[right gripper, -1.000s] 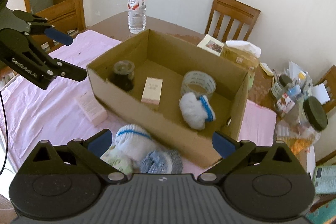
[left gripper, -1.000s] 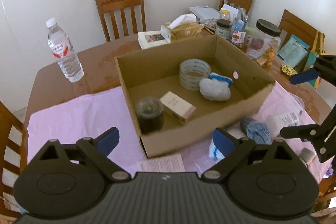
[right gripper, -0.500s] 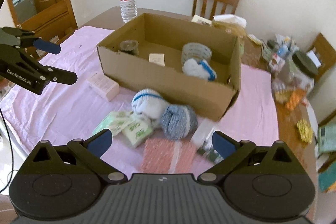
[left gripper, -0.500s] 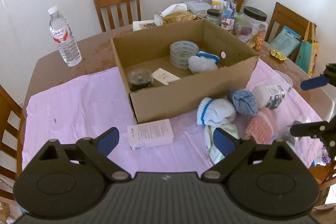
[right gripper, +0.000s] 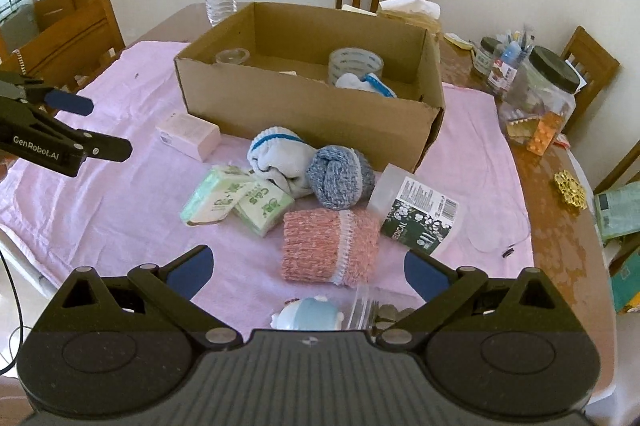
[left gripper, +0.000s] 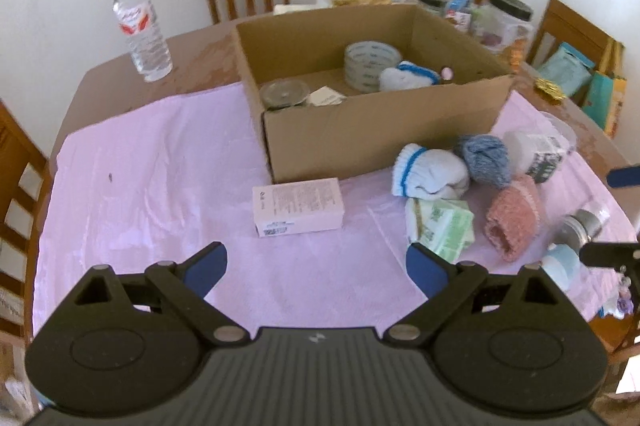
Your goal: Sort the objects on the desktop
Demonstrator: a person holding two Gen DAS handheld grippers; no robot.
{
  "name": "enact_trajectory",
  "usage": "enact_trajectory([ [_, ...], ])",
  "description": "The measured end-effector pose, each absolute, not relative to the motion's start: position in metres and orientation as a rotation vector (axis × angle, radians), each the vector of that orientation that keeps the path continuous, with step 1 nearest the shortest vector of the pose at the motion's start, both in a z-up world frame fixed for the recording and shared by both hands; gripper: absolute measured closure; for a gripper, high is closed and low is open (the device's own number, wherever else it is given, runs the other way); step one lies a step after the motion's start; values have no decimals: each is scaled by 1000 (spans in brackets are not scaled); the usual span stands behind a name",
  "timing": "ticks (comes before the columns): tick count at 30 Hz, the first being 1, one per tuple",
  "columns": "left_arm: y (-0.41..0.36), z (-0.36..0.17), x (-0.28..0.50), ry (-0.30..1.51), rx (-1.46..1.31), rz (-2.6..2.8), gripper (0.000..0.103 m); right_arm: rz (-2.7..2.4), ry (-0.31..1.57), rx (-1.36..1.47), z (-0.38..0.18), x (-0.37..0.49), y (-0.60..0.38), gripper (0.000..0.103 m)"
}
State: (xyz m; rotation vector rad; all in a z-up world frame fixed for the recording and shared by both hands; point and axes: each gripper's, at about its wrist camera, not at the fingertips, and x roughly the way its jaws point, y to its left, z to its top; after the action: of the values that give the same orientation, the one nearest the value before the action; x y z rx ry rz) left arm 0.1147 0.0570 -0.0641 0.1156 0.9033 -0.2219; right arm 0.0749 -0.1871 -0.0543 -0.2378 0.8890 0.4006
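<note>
On the far left of the desk [left gripper: 100, 74] a water bottle [left gripper: 140, 26] stands on bare wood, beyond the far edge of the pink cloth [left gripper: 140, 166], whose left half lies open and bare. The left gripper [left gripper: 316, 264] hangs over the cloth's near middle, jaws spread wide with nothing between them; the pink carton [left gripper: 298, 206] lies just beyond them, slightly left of centre, touching the near wall of the cardboard box [left gripper: 380, 130]. Inside the box sit a round tin [left gripper: 284, 94], a tape roll [left gripper: 370, 64] and a white sock [left gripper: 404, 78]. To the right, close against the box's near wall, cluster a white sock ball [right gripper: 280, 162], a blue sock ball [right gripper: 340, 176], green tissue packs [right gripper: 236, 198], a pink sock roll [right gripper: 330, 244] and a labelled plastic tub [right gripper: 416, 212]. The right gripper [right gripper: 306, 270] is likewise wide open and empty, the pink roll lying just beyond its jaws, a small blue toy [right gripper: 310, 314] under them. Jars [right gripper: 548, 86] crowd the desk's far right edge.
</note>
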Motion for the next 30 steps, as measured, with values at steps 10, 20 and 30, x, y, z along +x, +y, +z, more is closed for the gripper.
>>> enact_trajectory([
  [10, 46, -86, 134, 954, 75, -154, 7, 454, 954, -238, -77, 112, -194, 0],
  [20, 40, -97, 143, 988, 28, -90, 7, 512, 1108, -236, -110, 149, -195, 0],
  [30, 45, -123, 161, 1046, 44, -132, 7, 449, 1220, -210, -133, 170, -182, 0],
])
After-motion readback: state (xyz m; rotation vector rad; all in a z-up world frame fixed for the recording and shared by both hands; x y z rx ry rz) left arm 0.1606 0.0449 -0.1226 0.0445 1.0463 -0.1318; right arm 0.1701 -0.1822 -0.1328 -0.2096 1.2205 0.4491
